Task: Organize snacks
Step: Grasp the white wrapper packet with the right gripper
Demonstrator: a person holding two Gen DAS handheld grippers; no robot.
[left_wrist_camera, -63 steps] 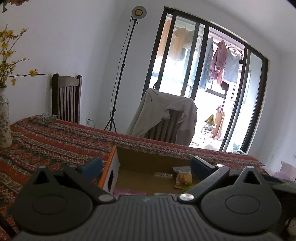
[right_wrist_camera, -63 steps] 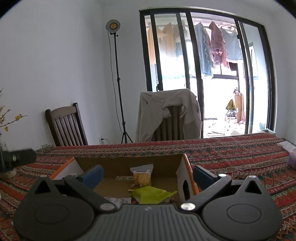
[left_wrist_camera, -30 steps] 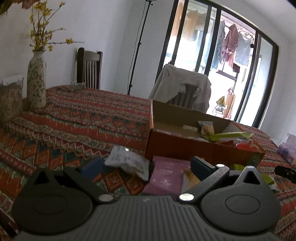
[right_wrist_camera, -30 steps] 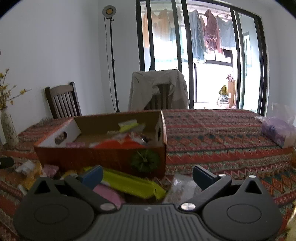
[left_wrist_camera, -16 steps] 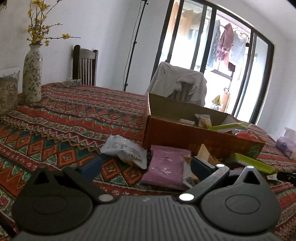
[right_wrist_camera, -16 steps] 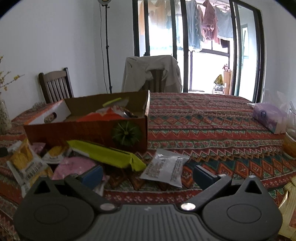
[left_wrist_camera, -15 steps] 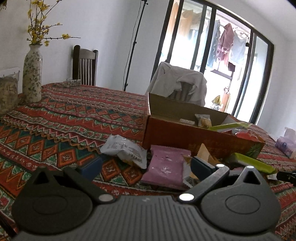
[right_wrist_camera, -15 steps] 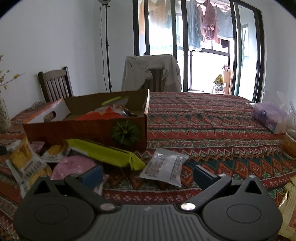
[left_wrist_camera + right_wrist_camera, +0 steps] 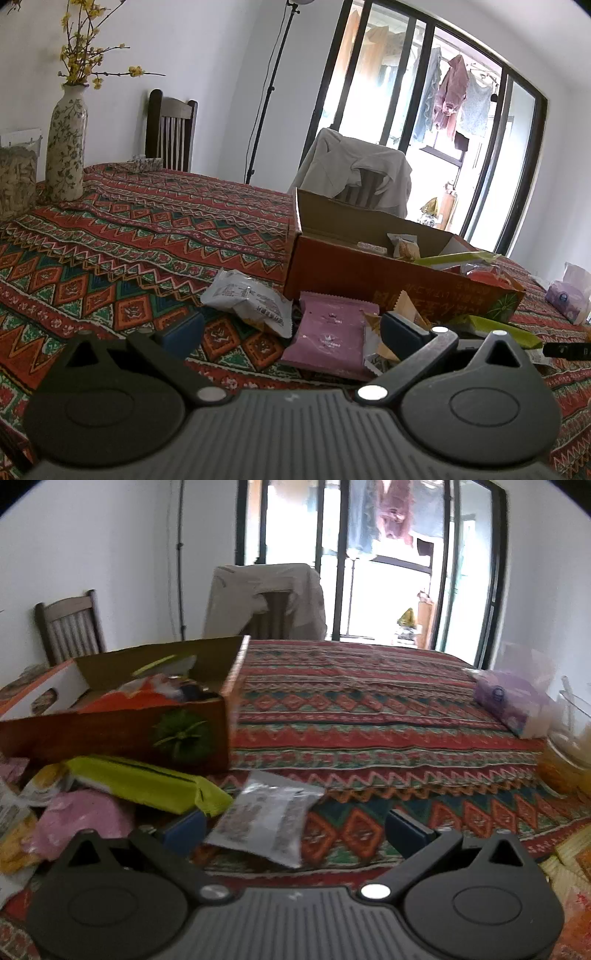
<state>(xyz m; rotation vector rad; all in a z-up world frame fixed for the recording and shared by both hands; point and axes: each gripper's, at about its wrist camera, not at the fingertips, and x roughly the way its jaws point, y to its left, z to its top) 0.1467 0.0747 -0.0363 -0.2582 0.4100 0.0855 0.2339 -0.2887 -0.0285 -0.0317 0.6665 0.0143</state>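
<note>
An orange cardboard box (image 9: pixel 369 284) with several snacks inside sits on the patterned tablecloth; it also shows in the right wrist view (image 9: pixel 110 734). Loose snacks lie in front of it: a white packet (image 9: pixel 251 299), a pink packet (image 9: pixel 332 332), a yellow-green bar (image 9: pixel 147 782) and a silver packet (image 9: pixel 269 819). My left gripper (image 9: pixel 291 332) is open and empty, low over the table before the white and pink packets. My right gripper (image 9: pixel 295 830) is open and empty, its fingers on either side of the silver packet.
A flowered vase (image 9: pixel 66 144) stands at the far left. A purple tissue pack (image 9: pixel 509 701) and a glass bowl (image 9: pixel 569 738) sit at the right. Yellow packets (image 9: pixel 569 864) lie at the right edge. Chairs (image 9: pixel 354 181) stand behind the table.
Both grippers have come back from above the box and down toward the loose snacks. In the last half second the right gripper moved right and closer to the silver packet; the left barely moved.
</note>
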